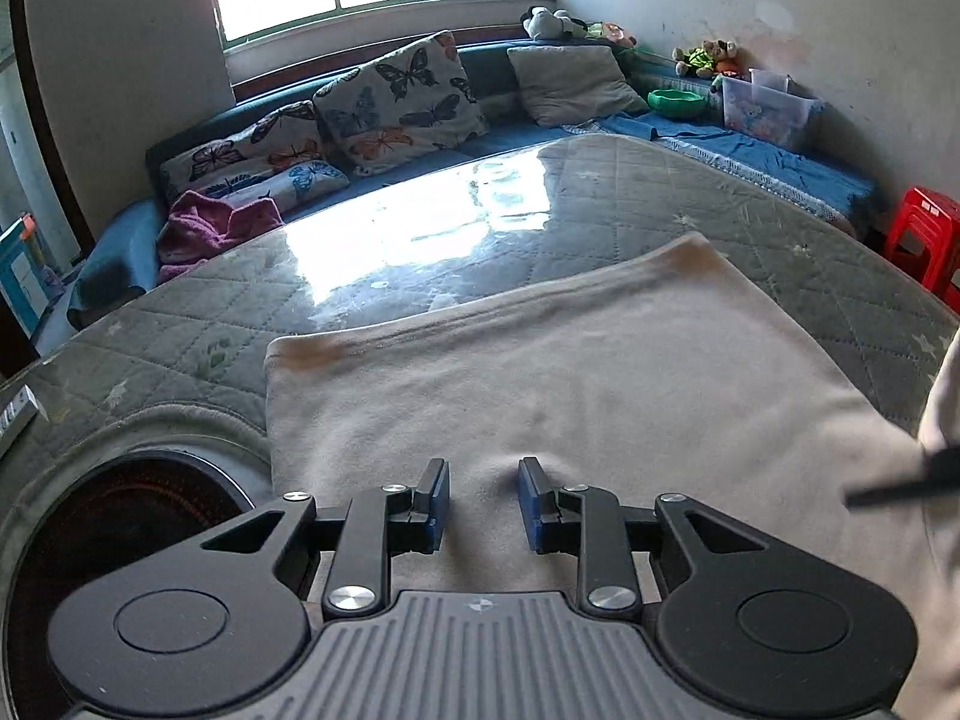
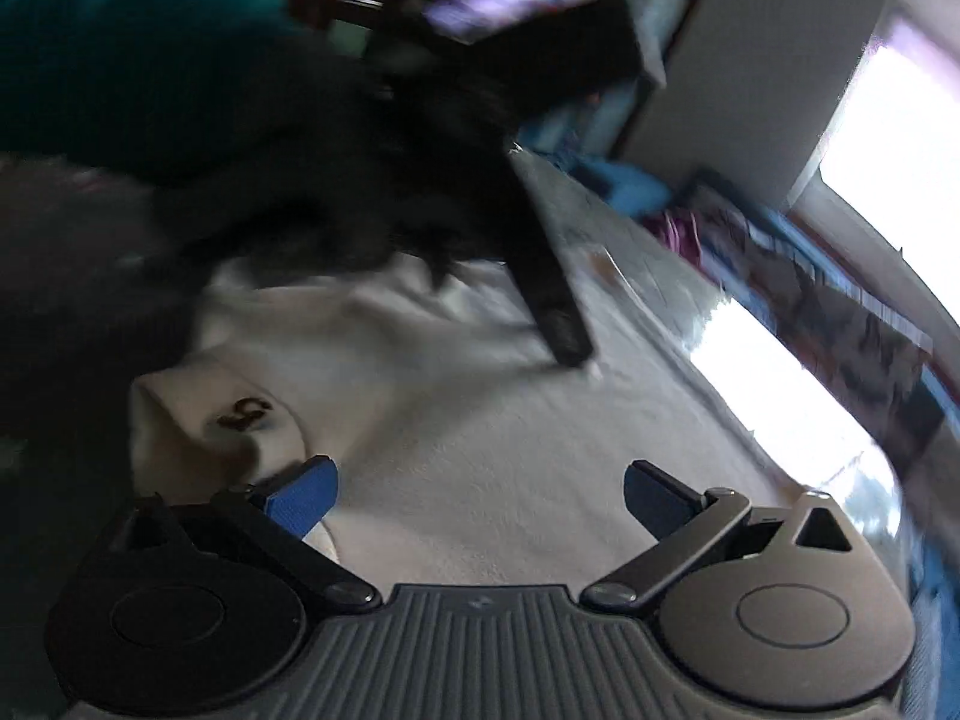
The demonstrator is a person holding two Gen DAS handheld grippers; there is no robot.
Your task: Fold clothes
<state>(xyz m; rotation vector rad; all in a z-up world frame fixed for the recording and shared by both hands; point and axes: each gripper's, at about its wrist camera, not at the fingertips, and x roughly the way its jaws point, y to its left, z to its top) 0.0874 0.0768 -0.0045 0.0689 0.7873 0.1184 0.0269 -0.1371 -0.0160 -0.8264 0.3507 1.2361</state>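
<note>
A pale beige garment (image 1: 588, 384) lies flat on the quilted table cover (image 1: 180, 324). My left gripper (image 1: 483, 501) rests low on its near part, its blue pads a small way apart with a slight pucker of cloth between them and nothing pinched. In the blurred right wrist view the same garment (image 2: 480, 420) looks white, with a dark-printed neck label (image 2: 246, 411) at the left. My right gripper (image 2: 480, 498) hovers wide open over it, holding nothing. The left gripper's dark finger (image 2: 558, 312) touches the cloth farther off, below a person's teal sleeve (image 2: 120, 54).
A round dark opening (image 1: 120, 516) sits in the table at the near left. Behind the table runs a blue sofa with butterfly cushions (image 1: 396, 102) and a purple cloth (image 1: 210, 228). A red stool (image 1: 924, 234) and a clear plastic box (image 1: 768, 108) stand at the right.
</note>
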